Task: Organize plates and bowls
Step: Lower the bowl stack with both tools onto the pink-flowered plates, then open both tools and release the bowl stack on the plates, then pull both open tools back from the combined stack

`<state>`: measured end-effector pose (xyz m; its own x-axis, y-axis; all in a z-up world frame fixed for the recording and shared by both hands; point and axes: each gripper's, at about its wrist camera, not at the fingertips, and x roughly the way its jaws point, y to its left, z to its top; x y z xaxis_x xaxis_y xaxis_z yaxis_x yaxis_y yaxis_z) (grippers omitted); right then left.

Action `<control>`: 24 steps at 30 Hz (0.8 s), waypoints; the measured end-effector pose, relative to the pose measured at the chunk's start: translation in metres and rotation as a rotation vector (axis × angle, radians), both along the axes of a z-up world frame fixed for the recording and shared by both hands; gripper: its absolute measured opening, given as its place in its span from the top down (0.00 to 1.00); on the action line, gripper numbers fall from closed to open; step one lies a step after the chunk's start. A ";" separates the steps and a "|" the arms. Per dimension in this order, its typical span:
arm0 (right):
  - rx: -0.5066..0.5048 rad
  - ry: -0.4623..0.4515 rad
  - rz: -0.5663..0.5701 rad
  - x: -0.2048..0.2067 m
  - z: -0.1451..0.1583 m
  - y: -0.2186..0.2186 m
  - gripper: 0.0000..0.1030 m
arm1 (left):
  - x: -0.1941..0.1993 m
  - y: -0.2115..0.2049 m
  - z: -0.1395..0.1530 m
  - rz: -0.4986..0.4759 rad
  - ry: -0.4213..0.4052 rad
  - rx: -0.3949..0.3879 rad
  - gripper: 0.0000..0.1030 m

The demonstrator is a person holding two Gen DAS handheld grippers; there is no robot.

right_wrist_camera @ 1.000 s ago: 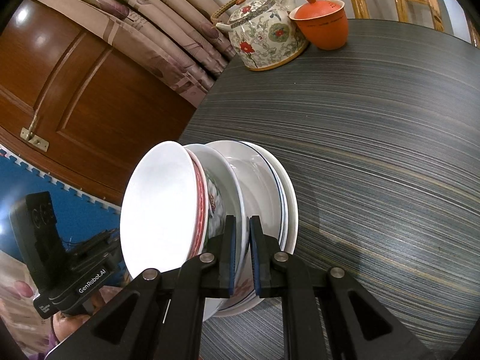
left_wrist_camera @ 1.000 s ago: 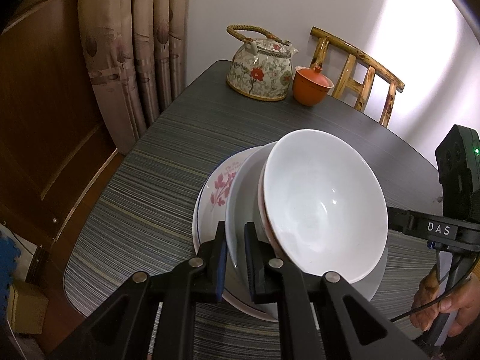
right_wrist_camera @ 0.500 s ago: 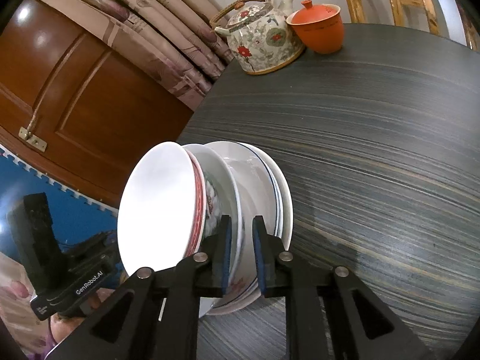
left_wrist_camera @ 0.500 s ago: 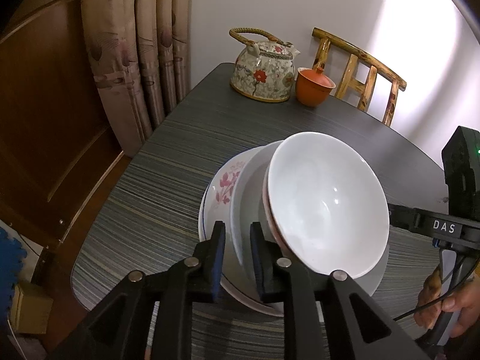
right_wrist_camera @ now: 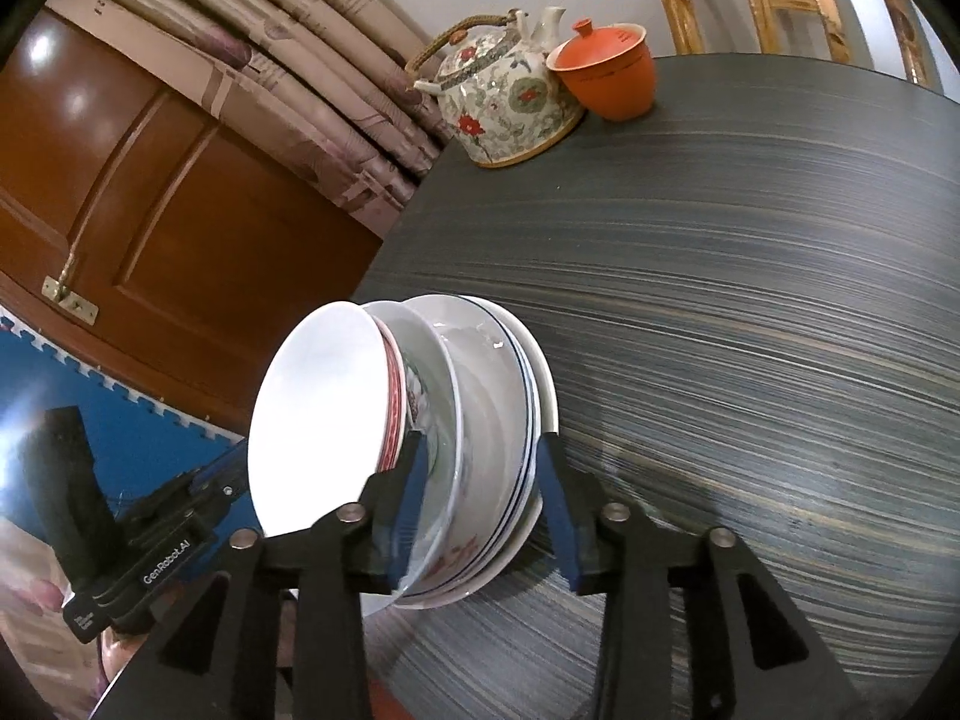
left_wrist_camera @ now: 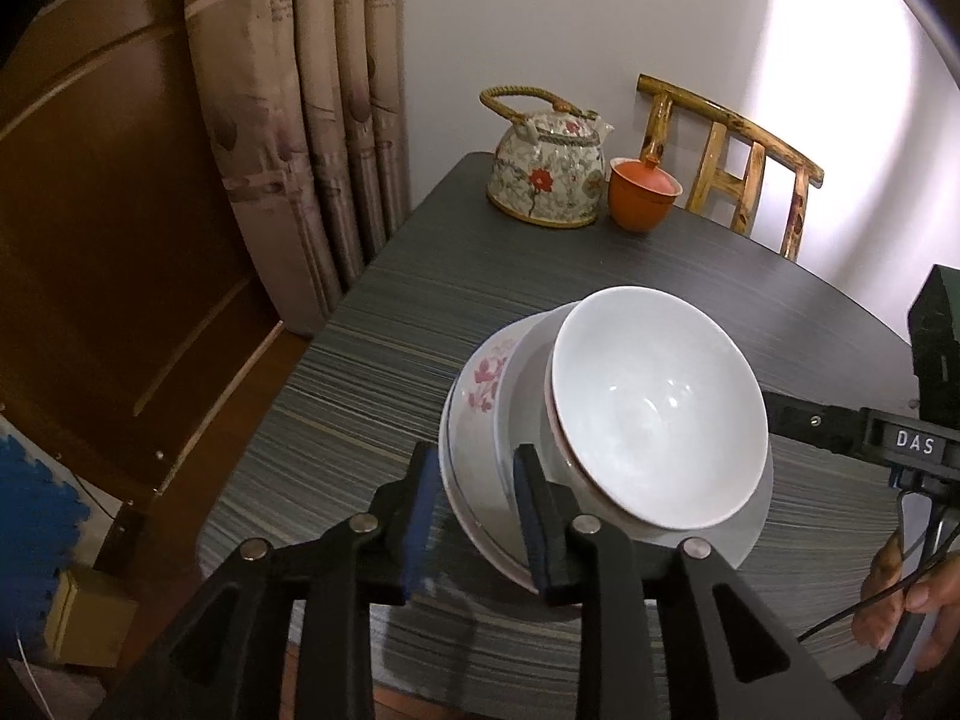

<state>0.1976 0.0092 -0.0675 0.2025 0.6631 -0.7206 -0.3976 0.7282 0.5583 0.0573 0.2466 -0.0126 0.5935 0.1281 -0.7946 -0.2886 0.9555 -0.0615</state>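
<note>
— Undersides of the stacked dishes: hidden by what sits on top. Exact count of the stack hard to read.

— Topmost?

— Glossy white ceramic bowl [left_wrist_camera: 654, 420], plain inside, nested in a red-rimmed bowl [right_wrist_camera: 393, 414] showing only as an edge. Below, a pink-flowered white plate [left_wrist_camera: 480, 378] and a blue-rimmed white plate [right_wrist_camera: 522, 396], mostly covered.

— Location?

— On the dark streaked worktop [left_wrist_camera: 390, 372], near its edge on the curtain side.

— Left gripper [left_wrist_camera: 474, 480]?

— Fingers [left_wrist_camera: 420, 498] apart, straddling the near rim of the lower dishes. A gap visible on the outer side; on the inner side, cannot tell whether touching.

— Right gripper [right_wrist_camera: 480, 462]?

— Fingers [right_wrist_camera: 555, 498] likewise spread, stack rims between them from the opposite side. Contact unclear.

— Room?

— Flowered ceramic teapot [left_wrist_camera: 546, 180] with a woven handle at the far end, just beside an orange lidded cup [left_wrist_camera: 642, 195]. Behind, a bamboo chair [left_wrist_camera: 732, 180] cut off by the frame edge, against a white wall. Beige curtain [left_wrist_camera: 300, 120] and brown wooden door [right_wrist_camera: 150, 180] to one side; blue foam mat [right_wrist_camera: 120, 420] on the floor, partly blocked.
</note>
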 end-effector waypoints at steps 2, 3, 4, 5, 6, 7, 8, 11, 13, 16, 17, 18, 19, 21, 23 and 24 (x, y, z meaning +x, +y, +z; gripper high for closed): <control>0.004 -0.012 -0.014 -0.003 0.003 -0.005 0.62 | -0.004 -0.001 0.004 0.003 -0.006 0.011 0.74; 0.010 -0.021 -0.020 -0.006 0.006 -0.008 0.62 | -0.007 -0.003 0.006 0.004 -0.011 0.017 0.74; 0.013 -0.031 -0.024 -0.008 0.008 -0.010 0.62 | -0.012 -0.006 0.009 0.004 -0.018 0.026 0.74; 0.014 -0.051 -0.028 -0.013 0.012 -0.012 0.62 | -0.015 -0.008 0.011 0.006 -0.023 0.033 0.73; 0.014 -0.082 -0.034 -0.019 0.018 -0.013 0.62 | -0.021 -0.012 0.015 0.009 -0.035 0.046 0.73; 0.017 -0.108 -0.036 -0.025 0.023 -0.016 0.62 | -0.024 -0.016 0.017 0.006 -0.043 0.054 0.69; 0.020 -0.136 -0.037 -0.032 0.028 -0.017 0.62 | -0.027 -0.020 0.020 0.001 -0.053 0.063 0.63; 0.017 -0.242 -0.043 -0.056 0.046 -0.020 0.49 | -0.040 -0.037 0.029 -0.004 -0.091 0.137 0.47; 0.018 -0.313 -0.041 -0.074 0.057 -0.022 0.45 | -0.049 -0.047 0.034 -0.007 -0.117 0.192 0.46; 0.000 -0.392 -0.043 -0.098 0.069 -0.025 0.37 | -0.060 -0.055 0.039 -0.001 -0.141 0.225 0.44; 0.004 -0.409 -0.046 -0.104 0.072 -0.028 0.36 | -0.062 -0.056 0.039 0.001 -0.142 0.226 0.44; 0.011 -0.423 -0.052 -0.111 0.075 -0.031 0.35 | -0.064 -0.057 0.039 -0.005 -0.149 0.220 0.44; 0.015 -0.429 -0.059 -0.115 0.077 -0.033 0.35 | -0.066 -0.058 0.039 -0.012 -0.159 0.212 0.44; 0.024 -0.439 -0.077 -0.123 0.081 -0.039 0.35 | -0.065 -0.058 0.040 -0.012 -0.162 0.226 0.44; 0.025 -0.444 -0.088 -0.130 0.084 -0.045 0.35 | -0.068 -0.058 0.042 -0.015 -0.178 0.220 0.44; 0.020 -0.447 -0.093 -0.133 0.085 -0.047 0.35 | -0.071 -0.056 0.044 -0.018 -0.195 0.206 0.44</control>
